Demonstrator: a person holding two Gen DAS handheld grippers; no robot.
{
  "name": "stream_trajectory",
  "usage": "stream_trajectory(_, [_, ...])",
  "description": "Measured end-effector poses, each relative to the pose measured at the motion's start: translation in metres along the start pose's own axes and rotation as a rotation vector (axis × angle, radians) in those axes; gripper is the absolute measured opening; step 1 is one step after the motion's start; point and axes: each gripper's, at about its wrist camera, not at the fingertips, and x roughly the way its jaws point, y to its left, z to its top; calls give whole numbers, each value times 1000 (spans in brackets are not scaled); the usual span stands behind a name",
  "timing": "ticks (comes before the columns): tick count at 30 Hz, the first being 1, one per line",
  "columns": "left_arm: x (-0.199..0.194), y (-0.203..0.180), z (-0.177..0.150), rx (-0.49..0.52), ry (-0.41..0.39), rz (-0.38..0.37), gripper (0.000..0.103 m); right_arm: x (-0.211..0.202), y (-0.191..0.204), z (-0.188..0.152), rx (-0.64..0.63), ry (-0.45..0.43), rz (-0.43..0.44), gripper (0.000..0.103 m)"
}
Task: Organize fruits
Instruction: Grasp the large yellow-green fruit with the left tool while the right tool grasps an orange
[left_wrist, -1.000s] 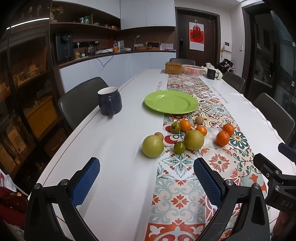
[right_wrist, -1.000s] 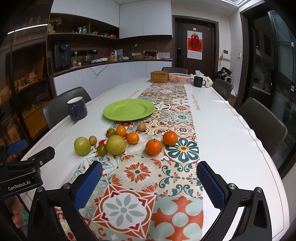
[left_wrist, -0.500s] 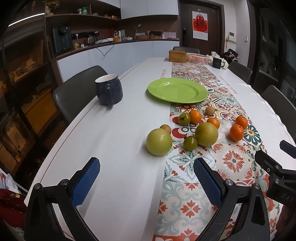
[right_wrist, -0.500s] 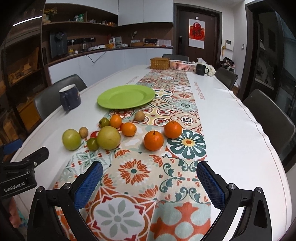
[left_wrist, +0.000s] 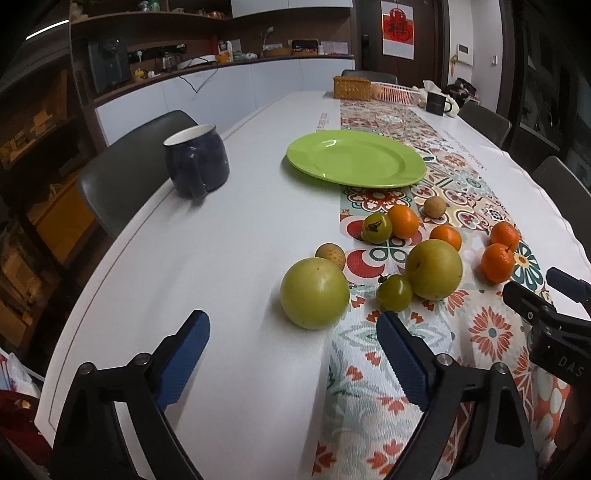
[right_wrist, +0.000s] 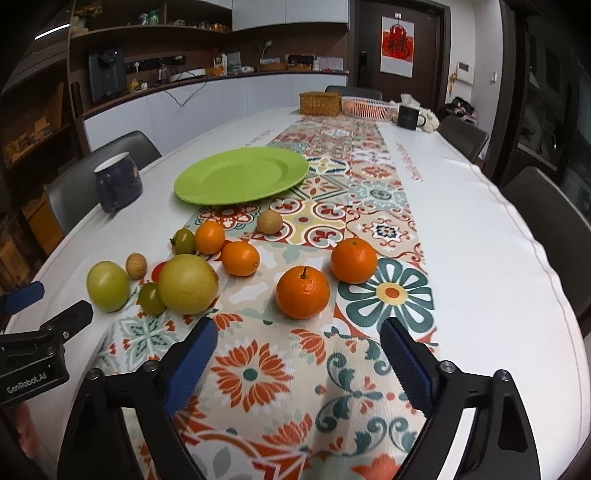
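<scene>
Holding my left tongs (left_wrist: 293, 345) spread wide and empty over the surface (left_wrist: 221, 258); green apple (left_wrist: 314, 292) just ahead between the pads. Right tongs (right_wrist: 299, 350) likewise agape, empty, over the runner (right_wrist: 258, 369); mandarin (right_wrist: 303, 292) just ahead. Remaining fruit lies clustered beyond both tongs. Green plate (right_wrist: 242, 174) farther ahead, bare. Mug (left_wrist: 195, 164) far ahead-left.

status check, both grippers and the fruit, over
Left gripper and right gripper: jaws open, empty. Fruits, nearest a green apple and an orange, loose on table; green plate bare. Nothing blocking.
</scene>
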Motion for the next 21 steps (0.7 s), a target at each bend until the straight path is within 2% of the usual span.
stream_trajectory(13, [37, -5, 14, 11, 60, -41, 69, 38, -2, 11, -2, 57, 27, 67])
stream_trajectory(16, [42, -7, 16, 14, 71, -57, 61, 43, -3, 14, -3, 61, 27, 64])
stream_trajectory(21, [47, -8, 17, 15, 88, -68, 50, 50, -3, 16, -7, 77, 34, 52])
